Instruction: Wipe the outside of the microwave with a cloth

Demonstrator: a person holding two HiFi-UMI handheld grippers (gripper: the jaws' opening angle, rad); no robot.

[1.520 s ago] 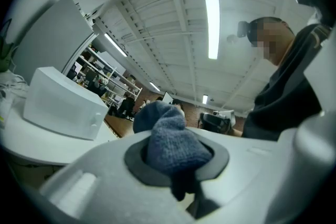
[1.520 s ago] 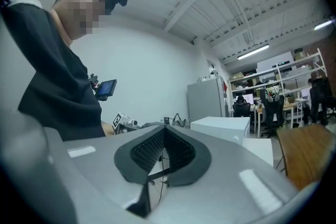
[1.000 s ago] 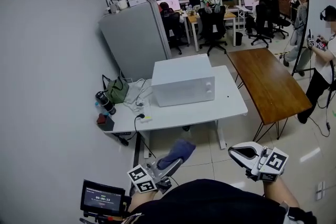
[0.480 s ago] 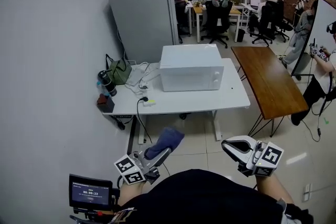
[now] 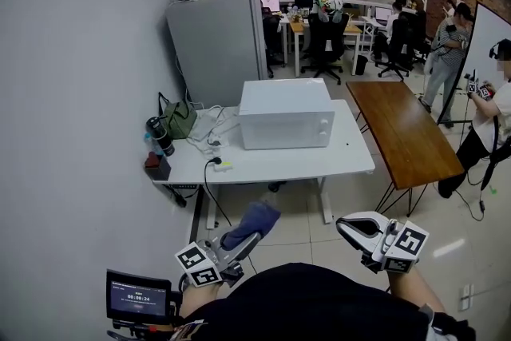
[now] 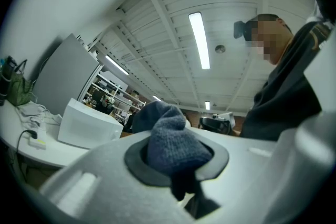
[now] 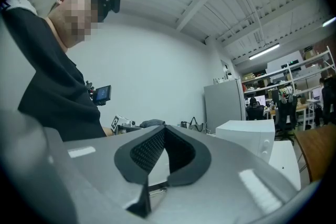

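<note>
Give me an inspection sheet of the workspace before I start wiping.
Surface: white table, front right bare.
Job's things: microwave on the table; cloth in left gripper, well short of the microwave.
Clutter: green bag, bottle, small box at the table's left end.
Grippers: left gripper shut on cloth; right gripper shut, empty.
Cables: white cables left of the microwave; black cord hanging off the front edge.
Surroundings: grey cabinet behind, wooden table to the right, people beyond.

White microwave [image 5: 286,114] stands closed on the desk [image 5: 335,160]; bunched blue cloth [image 5: 250,221] pinched in left claw [image 6: 176,157]
</note>
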